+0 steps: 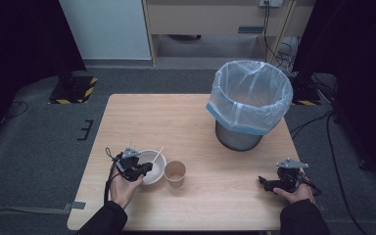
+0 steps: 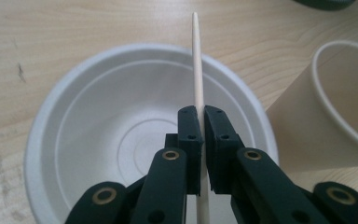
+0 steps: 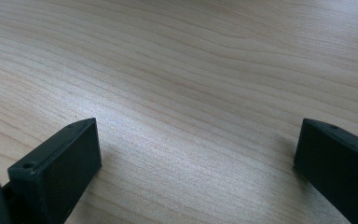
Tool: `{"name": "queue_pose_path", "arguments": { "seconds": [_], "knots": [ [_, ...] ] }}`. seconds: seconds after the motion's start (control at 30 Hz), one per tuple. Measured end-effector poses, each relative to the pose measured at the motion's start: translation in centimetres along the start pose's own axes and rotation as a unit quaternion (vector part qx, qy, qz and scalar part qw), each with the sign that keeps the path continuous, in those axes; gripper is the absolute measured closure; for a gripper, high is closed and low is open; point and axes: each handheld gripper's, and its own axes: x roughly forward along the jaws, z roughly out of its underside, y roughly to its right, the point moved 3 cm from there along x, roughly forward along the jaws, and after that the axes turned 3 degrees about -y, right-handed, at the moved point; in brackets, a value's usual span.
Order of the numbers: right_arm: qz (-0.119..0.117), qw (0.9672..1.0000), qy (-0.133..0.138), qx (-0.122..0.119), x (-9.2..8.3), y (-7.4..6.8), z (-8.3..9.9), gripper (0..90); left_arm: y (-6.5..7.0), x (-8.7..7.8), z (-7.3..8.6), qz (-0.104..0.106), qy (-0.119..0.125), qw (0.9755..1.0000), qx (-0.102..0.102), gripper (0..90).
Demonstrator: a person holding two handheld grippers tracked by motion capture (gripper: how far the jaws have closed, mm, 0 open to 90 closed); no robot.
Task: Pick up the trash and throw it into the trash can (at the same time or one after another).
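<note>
Pale wood is showing between the black jaws of the left gripper [image 2: 200,135], which are pinching a thin wooden stick [image 2: 197,70] above the white bowl [image 2: 70,140]; the stick's lower end is being cut off by the frame's bottom edge. A brown paper cup [image 2: 335,121] is standing just beside the bowl, partly cropped at the right. The right gripper [image 3: 196,154] is resting on the wooden table [image 3: 191,70], jaws spread wide with nothing between them. A lined bin [image 1: 249,98] is standing farther back.

Dark sleeves cover both forearms; each black hand-held gripper [image 1: 144,169] has brass-ringed pivots, screw holes and a trailing cable.
</note>
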Motion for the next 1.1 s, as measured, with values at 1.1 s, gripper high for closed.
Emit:
{"name": "queue_pose_path", "arguments": {
  "seconds": [1.1],
  "knots": [
    [-0.001, 1.0, 0.0, 0.001, 0.0, -0.1, 0.0, 0.9, 1.5, -9.0, -8.8, 0.037, 0.223, 0.9737, 0.028, 85.5]
  ]
}}
